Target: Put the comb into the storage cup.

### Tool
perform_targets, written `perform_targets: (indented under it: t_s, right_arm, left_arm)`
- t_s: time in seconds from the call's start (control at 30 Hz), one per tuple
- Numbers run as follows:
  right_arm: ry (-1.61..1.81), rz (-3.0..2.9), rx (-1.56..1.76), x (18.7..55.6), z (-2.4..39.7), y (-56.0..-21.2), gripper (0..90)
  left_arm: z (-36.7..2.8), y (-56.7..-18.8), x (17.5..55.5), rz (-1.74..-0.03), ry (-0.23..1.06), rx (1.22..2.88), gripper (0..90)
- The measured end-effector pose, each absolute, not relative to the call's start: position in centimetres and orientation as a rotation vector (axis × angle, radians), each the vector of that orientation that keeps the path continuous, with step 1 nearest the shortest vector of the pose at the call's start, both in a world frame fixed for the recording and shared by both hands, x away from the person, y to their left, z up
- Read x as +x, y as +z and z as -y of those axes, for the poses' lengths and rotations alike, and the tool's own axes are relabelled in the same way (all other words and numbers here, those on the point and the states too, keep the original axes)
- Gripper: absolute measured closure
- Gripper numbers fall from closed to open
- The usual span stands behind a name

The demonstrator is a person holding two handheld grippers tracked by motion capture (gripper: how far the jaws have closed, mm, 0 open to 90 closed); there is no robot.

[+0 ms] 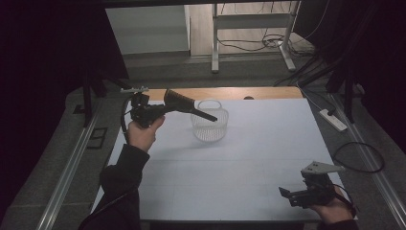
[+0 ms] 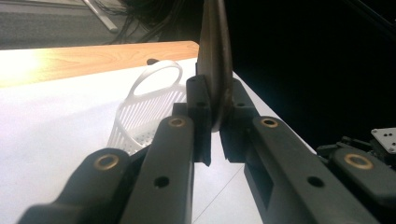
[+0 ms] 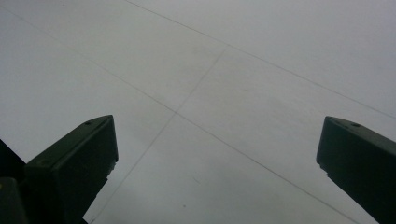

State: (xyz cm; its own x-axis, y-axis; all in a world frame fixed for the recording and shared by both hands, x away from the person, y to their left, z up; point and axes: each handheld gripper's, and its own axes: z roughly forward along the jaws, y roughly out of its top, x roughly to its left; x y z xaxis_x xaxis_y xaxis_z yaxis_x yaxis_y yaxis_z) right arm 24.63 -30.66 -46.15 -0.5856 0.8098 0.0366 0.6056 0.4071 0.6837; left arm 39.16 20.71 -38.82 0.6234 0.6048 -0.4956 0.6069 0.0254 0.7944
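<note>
Left gripper [image 1: 165,109]: clamped tight on a dark brown brush with a fan-shaped head and a thin black handle [image 1: 189,106]. In the left gripper view the brush [image 2: 215,70] stands edge-on, pinched between the two black pads.

Brush spot: held up in the air at the far left of the table, its handle tip pointing right and reaching over the rim of the basket.

Basket: small white plastic mesh basket with a loop handle [image 1: 209,125], sitting upright on the white table top [image 1: 230,167], toward the back. From the left gripper view the basket [image 2: 144,112] sits just past the jaws, left of the brush.

Right gripper [image 1: 287,195]: jaws spread wide with nothing between them, hovering low at the near right corner, well apart from the basket. Its own view just looks down on bare white surface [image 3: 210,93].

Table edge: strip of light wood [image 1: 230,92] along the back.
</note>
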Motion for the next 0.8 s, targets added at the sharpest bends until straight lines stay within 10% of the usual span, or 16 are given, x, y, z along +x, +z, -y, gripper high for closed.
perform_targets:
  t_s: [0.8]
  right_arm:
    - [0.965,-2.318,1.288,23.3,32.1,-45.6,0.0]
  left_arm:
    - [-19.1,-40.2,41.3,-1.060,-0.020,1.662,83.0]
